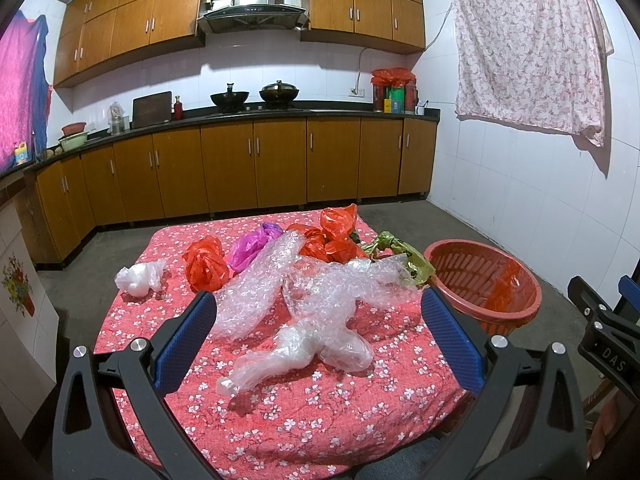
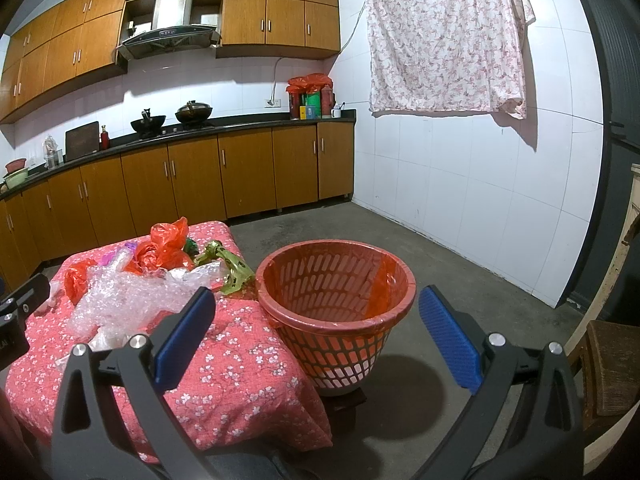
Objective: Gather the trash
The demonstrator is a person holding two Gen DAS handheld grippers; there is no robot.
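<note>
Table: low table with a red flowered cloth (image 1: 304,412), trash spread over its far half.
White bag: small crumpled white bag (image 1: 140,276) at the far left of the pile, well apart from the left gripper.
Red bag: scrunched red bag (image 1: 206,266) next, just past the tip of the left finger.
Purple bag: pink-purple bag (image 1: 252,246) behind it, farther back.
Bubble wrap: big clear heap of bubble wrap (image 1: 304,296) in the middle, lying straight ahead between the two blue pads.
Clear bag: clear bag (image 1: 296,356) at the near end of the heap, closest to the gripper.
Red bags at back: more red bags (image 1: 336,232) behind the wrap.
Green wrapper: green crinkled wrapper (image 1: 404,258) at the right edge of the table, near the basket.
Basket: red basket (image 2: 336,296) with a red liner, on the floor just beside the table.
Left gripper: left gripper (image 1: 318,316) spread wide, holding nothing, above the near part of the table.
Right gripper: right gripper (image 2: 316,316) spread wide too, holding nothing, with the basket straight ahead between its pads.
</note>
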